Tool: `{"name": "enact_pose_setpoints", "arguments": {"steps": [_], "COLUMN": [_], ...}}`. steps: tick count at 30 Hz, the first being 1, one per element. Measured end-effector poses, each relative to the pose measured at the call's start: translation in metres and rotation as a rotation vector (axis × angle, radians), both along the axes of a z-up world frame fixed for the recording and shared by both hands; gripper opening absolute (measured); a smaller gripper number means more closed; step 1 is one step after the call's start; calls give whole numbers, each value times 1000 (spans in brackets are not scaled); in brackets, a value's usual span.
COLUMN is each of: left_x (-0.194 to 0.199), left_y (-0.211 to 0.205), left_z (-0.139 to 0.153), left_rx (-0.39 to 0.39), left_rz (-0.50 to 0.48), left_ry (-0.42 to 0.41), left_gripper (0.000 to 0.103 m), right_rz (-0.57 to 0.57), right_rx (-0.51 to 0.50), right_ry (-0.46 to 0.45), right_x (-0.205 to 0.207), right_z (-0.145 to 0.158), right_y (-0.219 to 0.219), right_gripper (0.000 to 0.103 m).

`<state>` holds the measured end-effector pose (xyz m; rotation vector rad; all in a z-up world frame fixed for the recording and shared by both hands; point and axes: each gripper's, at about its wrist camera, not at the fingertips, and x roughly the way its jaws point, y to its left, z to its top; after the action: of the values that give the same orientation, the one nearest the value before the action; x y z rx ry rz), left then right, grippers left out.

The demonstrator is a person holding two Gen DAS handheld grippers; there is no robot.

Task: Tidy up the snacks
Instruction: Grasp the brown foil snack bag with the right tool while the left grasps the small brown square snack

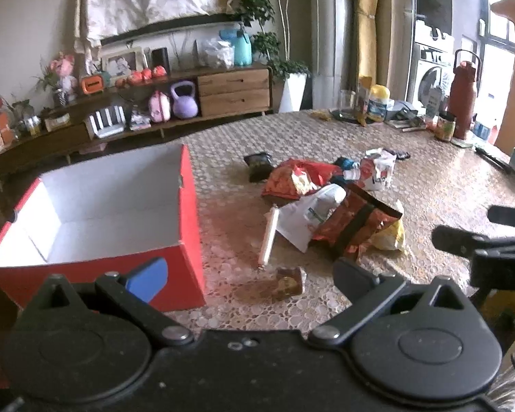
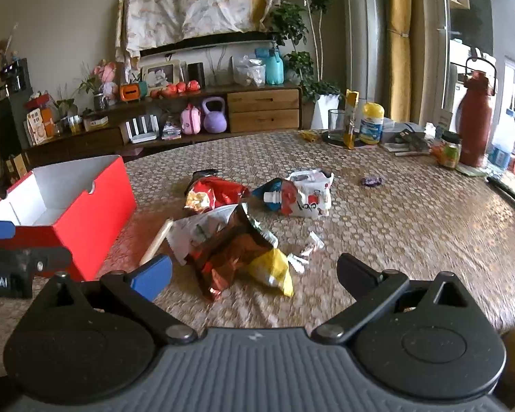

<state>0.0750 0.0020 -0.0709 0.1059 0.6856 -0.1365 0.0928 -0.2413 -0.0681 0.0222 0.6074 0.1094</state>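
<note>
Both grippers hover low with jaws spread wide, gripping nothing: left gripper (image 1: 250, 274) by the red box (image 1: 185, 261), right gripper (image 2: 254, 274) before the snack packets (image 2: 237, 240) heaped mid-table (image 2: 412, 226). Beyond stands a maroon flask (image 2: 475, 120).

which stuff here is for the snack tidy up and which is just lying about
For the job: red box, red chip bag, torn foil bag, white pouch, sausage stick.

Lying about: glass, red flask, yellow-lidded tub, jar.
</note>
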Motion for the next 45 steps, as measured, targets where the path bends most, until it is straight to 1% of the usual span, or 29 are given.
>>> {"name": "enact_pose_setpoints", "arguments": {"steps": [4, 5, 6, 10, 14, 16, 17, 18, 20, 23, 27, 28, 29, 31, 32, 33, 34, 37, 38, 39, 41, 42, 44, 45], "left_x": [11, 12, 14, 19, 24, 28, 30, 32, 36, 43, 52, 53, 55, 58, 59, 61, 62, 64, 65, 67, 68, 68, 68, 68], "left_y": [-2, -2, -3, -10, -17, -19, -19, -20, -22, -23, -26, -26, -27, -28, -29, -30, -30, -30, -30, -31, -32, -31, -32, -32], "left_z": [-13, -16, -19, -30, -40, -45, -48, -49, -54, -62, -71, -72, -74, -78, -79, -80, -81, -81, -82, -82, -82, -82, -82, -82], "left_rx": [-14, -19, -24, -3, 16, 21, 18, 17, 20, 11, 15, 13, 11, 9, 8, 8, 6, 5, 4, 3, 0, -9, -7, -4], "left_rz": [1, 2, -1, -22, -44, -44, -49, -53, -56, -63, -73, -77, -80, -83, -86, -89, -93, -91, -91, -93, -96, -101, -103, -104], "left_ry": [16, 21, 26, 30, 45, 63, 71, 78, 89, 116, 135, 139, 145, 160, 166, 174, 178, 174, 175, 180, 188, 189, 187, 186], "left_gripper": [101, 101, 101, 97, 91, 87, 84, 83, 82, 77, 74, 73, 71, 68, 65, 62, 58, 52, 44, 40, 31, 29, 28, 28], "right_rz": [5, 3, -1, 2, -29, -64, -70, -73, -95, -131, -174, -181, -186, -198, -205, -215, -220, -223, -223, -223, -222, -219, -217, -218], "right_rx": [29, 39, 54, 113, 162, 186, 204, 219, 251, 306, 342, 348, 355, 369, 373, 373, 376, 387, 390, 393, 395, 397, 397, 394], "right_ry": [48, 66, 84, 139, 205, 239, 258, 273, 307, 345, 365, 368, 372, 380, 381, 381, 377, 372, 371, 369, 363, 361, 351, 345], "right_x": [21, 26, 32, 49, 69, 79, 84, 88, 96, 104, 112, 114, 115, 117, 118, 118, 118, 118, 118, 118, 116, 116, 114, 113], "right_z": [-12, -16, -20, -30, -40, -45, -48, -50, -55, -61, -64, -65, -65, -66, -66, -67, -67, -67, -66, -66, -65, -65, -65, -64], "right_y": [4, 5, 6, 15, 22, 22, 22, 22, 22, 19, 16, 16, 16, 16, 16, 16, 16, 15, 14, 14, 14, 13, 13, 13], "right_gripper": [102, 99, 98, 97, 87, 84, 80, 78, 70, 65, 65, 63, 57, 52, 49, 48, 47, 43, 42, 41, 33, 32, 23, 23]}}
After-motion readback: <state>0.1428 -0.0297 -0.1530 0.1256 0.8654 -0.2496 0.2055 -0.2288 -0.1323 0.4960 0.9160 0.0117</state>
